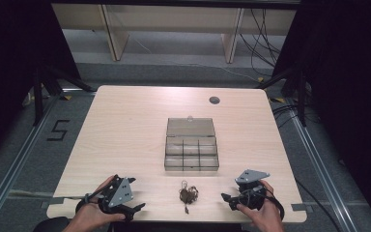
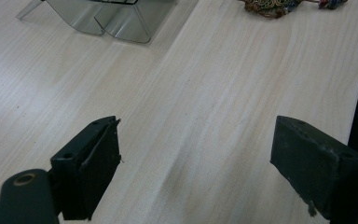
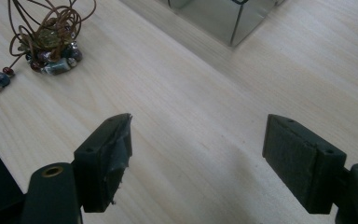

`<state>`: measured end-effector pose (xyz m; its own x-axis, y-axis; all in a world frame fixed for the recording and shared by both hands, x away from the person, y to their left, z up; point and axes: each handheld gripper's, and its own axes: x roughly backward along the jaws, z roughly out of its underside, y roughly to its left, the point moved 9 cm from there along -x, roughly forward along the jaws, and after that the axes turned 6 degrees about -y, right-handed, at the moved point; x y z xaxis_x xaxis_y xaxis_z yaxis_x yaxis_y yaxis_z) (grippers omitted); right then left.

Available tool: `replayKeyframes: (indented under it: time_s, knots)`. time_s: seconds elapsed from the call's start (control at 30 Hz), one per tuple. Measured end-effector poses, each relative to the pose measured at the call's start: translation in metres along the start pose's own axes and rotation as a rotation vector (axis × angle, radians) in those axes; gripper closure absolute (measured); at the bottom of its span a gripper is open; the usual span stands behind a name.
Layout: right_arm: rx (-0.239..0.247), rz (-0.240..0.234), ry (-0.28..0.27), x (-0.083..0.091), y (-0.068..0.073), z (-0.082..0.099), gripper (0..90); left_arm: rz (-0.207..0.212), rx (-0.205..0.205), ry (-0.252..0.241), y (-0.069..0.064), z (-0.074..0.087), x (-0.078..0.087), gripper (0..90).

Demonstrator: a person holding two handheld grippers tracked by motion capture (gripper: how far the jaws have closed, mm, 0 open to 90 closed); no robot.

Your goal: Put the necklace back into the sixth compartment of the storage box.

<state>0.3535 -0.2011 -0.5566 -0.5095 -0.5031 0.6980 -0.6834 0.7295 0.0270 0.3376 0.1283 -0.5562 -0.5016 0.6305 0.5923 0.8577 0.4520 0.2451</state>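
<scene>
A clear plastic compartment box [image 1: 192, 148] with its lid folded back stands in the middle of the table; its corner shows in the left gripper view [image 2: 116, 21] and in the right gripper view [image 3: 228, 18]. A tangled beaded cord necklace [image 1: 188, 194] lies near the front edge between my hands, also at the top of the left gripper view [image 2: 279, 5] and the upper left of the right gripper view [image 3: 46, 42]. My left gripper [image 1: 134, 193] rests open at the front left, nothing between its jaws [image 2: 196, 163]. My right gripper [image 1: 228, 199] is open at the front right, empty [image 3: 198, 154].
The light wooden table [image 1: 125, 125] has a round cable hole [image 1: 214, 100] at the back right. Its front edge runs just under both hands. Dark floor, metal rails and cables surround the table.
</scene>
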Motion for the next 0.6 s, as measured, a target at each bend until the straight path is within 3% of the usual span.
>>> replayKeyframes:
  time_s: [0.07, 0.13, 0.17, 0.23, 0.3, 0.4, 0.47, 0.6]
  knots:
    - [-0.004, 0.004, -0.002, -0.001, 0.002, 0.0, 23.1, 0.001, -0.01, 0.018, 0.0, 0.001, 0.001, 15.0]
    - [0.013, -0.005, 0.041, 0.0, 0.003, 0.003, 22.3, 0.001, -0.002, 0.001, 0.0, 0.0, 0.0, 15.0]
    - [-0.013, 0.009, 0.063, 0.001, 0.006, 0.005, 22.3, 0.002, -0.014, 0.017, 0.001, 0.001, 0.001, 15.0]
    - [-0.006, 0.001, 0.085, 0.002, 0.007, 0.006, 22.3, 0.002, -0.002, 0.01, 0.0, 0.001, 0.001, 15.0]
    - [-0.005, 0.005, 0.06, -0.002, 0.008, 0.004, 22.0, 0.0, 0.001, 0.0, 0.0, 0.0, 0.0, 15.0]
    - [-0.01, 0.004, 0.068, -0.002, 0.012, 0.002, 21.6, 0.002, -0.003, 0.013, 0.0, 0.001, 0.001, 15.0]
    - [0.026, 0.001, 0.076, -0.001, 0.011, -0.001, 21.7, 0.001, 0.002, 0.01, 0.0, 0.001, 0.001, 15.0]
    - [0.033, -0.01, 0.096, -0.002, 0.015, -0.006, 21.4, 0.0, 0.002, 0.013, 0.0, 0.001, 0.001, 15.0]
